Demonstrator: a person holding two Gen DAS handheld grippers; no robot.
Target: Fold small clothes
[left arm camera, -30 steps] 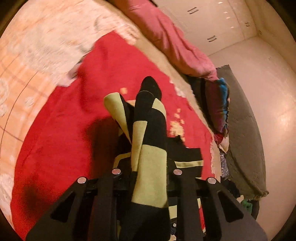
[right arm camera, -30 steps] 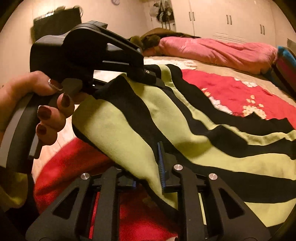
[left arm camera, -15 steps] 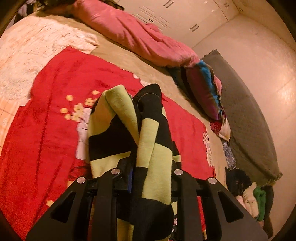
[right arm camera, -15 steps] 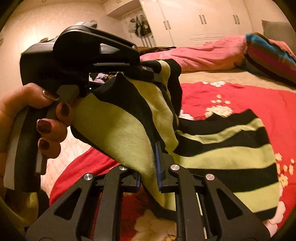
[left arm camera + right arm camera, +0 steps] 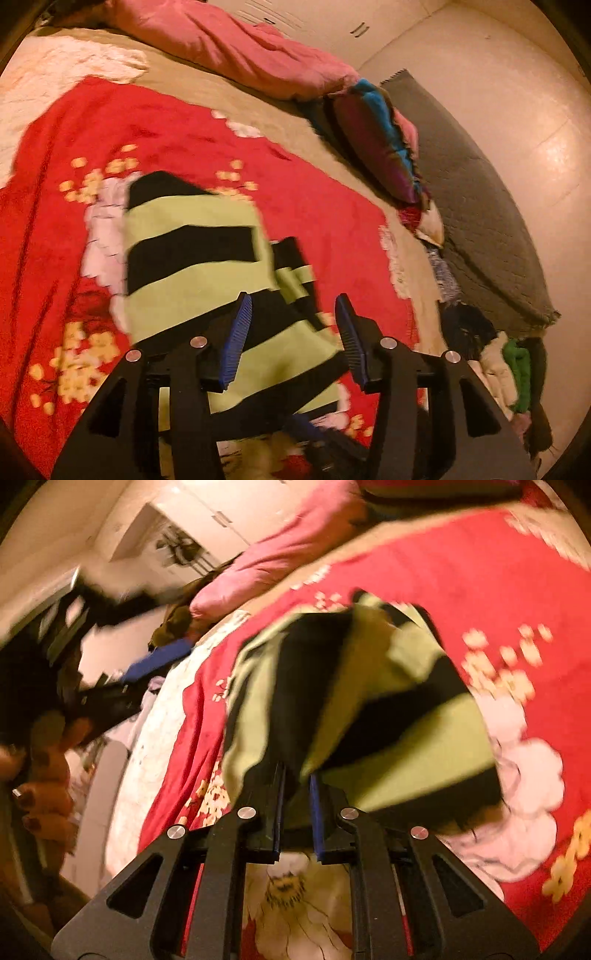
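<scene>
The right tool (image 5: 295, 801) pinched the soft striped garment (image 5: 369, 686) over the plush red blanket (image 5: 314, 206) while the left tool (image 5: 291, 332) was opening, gripping nothing.

Soft matt knit garment (image 5: 192, 258); plush red blanket (image 5: 55, 221); matt black plastic tool (image 5: 291, 328), ribbed blue pads (image 5: 236, 336)

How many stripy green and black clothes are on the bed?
1: a green-and-black striped knit garment lies on the red flowered blanket, one edge pinched in the right gripper. More could be hidden underneath.

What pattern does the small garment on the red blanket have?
The garment has wide black and light green stripes, clearest in the left wrist view.
</scene>
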